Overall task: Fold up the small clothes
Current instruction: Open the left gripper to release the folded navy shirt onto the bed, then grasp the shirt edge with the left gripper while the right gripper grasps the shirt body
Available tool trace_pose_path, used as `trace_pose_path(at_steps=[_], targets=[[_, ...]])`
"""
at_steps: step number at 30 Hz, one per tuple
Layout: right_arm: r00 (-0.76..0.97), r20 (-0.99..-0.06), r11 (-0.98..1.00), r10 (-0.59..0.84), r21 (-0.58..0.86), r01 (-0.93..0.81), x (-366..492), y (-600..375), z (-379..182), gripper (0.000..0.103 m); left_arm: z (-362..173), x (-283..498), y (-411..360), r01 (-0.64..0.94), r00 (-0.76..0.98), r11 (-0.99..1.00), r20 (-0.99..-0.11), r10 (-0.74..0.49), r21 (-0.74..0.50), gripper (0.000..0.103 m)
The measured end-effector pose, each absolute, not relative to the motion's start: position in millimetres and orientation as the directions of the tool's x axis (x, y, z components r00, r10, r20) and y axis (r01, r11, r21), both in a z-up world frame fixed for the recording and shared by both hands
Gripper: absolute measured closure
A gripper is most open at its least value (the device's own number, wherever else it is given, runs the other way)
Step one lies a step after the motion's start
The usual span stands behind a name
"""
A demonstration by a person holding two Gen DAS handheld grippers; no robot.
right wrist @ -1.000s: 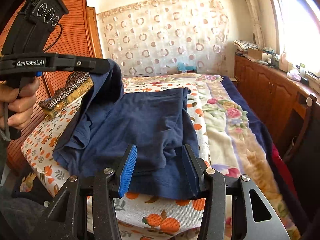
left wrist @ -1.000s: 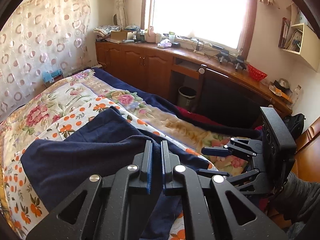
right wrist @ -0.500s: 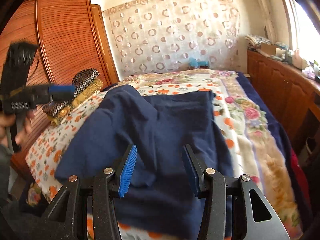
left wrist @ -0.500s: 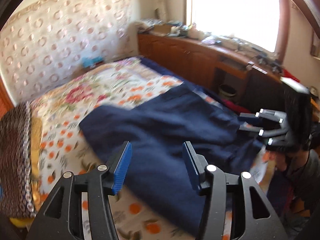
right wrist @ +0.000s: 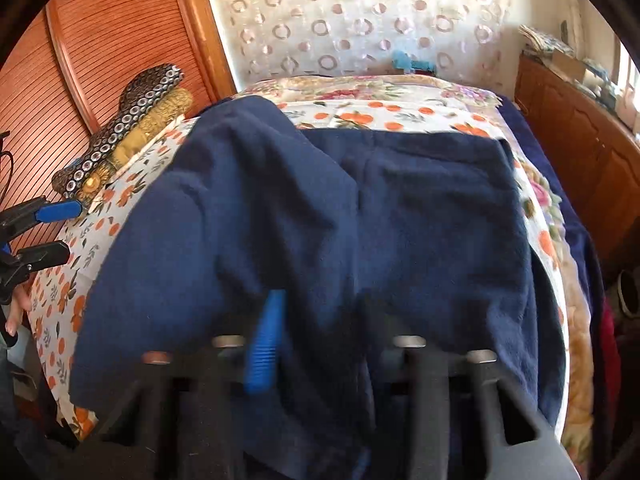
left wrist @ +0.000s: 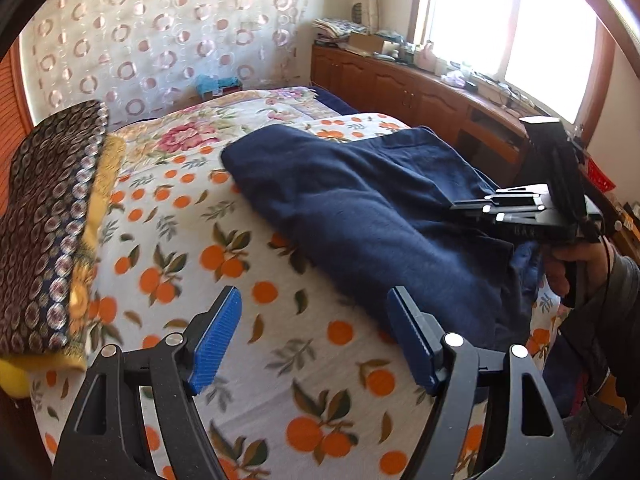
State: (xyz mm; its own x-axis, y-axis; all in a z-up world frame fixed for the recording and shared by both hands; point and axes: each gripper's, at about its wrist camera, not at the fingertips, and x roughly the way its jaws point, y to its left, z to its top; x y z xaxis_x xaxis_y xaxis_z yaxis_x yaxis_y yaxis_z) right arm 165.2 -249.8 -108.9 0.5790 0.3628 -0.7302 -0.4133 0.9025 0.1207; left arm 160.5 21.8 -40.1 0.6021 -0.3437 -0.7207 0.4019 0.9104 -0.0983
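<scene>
Lying across the orange-print bedspread [left wrist: 192, 248], navy garment [left wrist: 360, 208]. Left wrist view: left gripper [left wrist: 314, 338], jaws just widening, parted, empty above bedspread; right gripper [left wrist: 472, 206] at the garment's near-right edge. Right wrist view: right gripper [right wrist: 316, 344] blurred, jaws just closing, clenched on garment [right wrist: 400, 216] edge.

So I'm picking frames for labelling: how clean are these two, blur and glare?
Left wrist view: mostly sharp, window blown out white, patterned pillow smeared. Right wrist view: right gripper motion-blurred, navy garment soft, fisheye bending throughout.
</scene>
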Motion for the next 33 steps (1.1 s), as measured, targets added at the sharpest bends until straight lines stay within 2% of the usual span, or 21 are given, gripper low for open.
trace_pose_path(at_steps=[3,7,12,15,17,22,24,28,33], targets=[[0.549,-0.696,0.849,0.463,0.172,-0.499,167.2,-233.9,-87.9,0.099,-40.4,152.7,39.2,0.371,0.617,0.922,-0.712,-0.334,-0.111,0.027],[0.505,-0.651,0.756,0.567,0.167,-0.633,162.9,-180.2,-52.3,0.099,-44.1,146.1,69.7,0.314,0.636,0.940,-0.705,-0.313,-0.134,0.027],[0.339,-0.653,0.589,0.677,0.205,-0.782,146.7,-108.9,-36.3,0.099,-50.6,143.0,96.9,0.259,0.641,0.952,-0.709,-0.295,-0.162,0.027],[0.340,-0.672,0.583,0.658,0.169,-0.795,143.0,-100.0,-36.1,0.086,-54.7,142.4,99.4,0.258,0.636,0.951,-0.711,-0.300,-0.170,0.027],[0.387,-0.658,0.614,0.646,0.146,-0.776,143.6,-115.2,-34.2,0.071,-57.9,141.7,97.6,0.268,0.630,0.947,-0.711,-0.311,-0.177,0.027],[0.539,-0.624,0.752,0.565,0.121,-0.648,142.9,-181.6,-32.0,0.070,-59.5,141.5,81.9,0.306,0.616,0.928,-0.700,-0.362,-0.210,0.027],[0.559,-0.645,0.793,0.522,0.126,-0.596,143.8,-198.7,-40.0,0.070,-57.6,140.2,71.4,0.329,0.610,0.918,-0.692,-0.386,-0.221,0.027],[0.529,-0.685,0.806,0.501,0.148,-0.573,130.8,-218.4,-62.3,0.070,-56.8,141.0,52.4,0.363,0.589,0.898,-0.687,-0.427,-0.247,0.027],[0.458,-0.704,0.767,0.543,0.195,-0.611,120.9,-208.3,-78.3,0.071,-68.4,144.9,26.3,0.392,0.544,0.886,-0.714,-0.441,-0.249,0.027]])
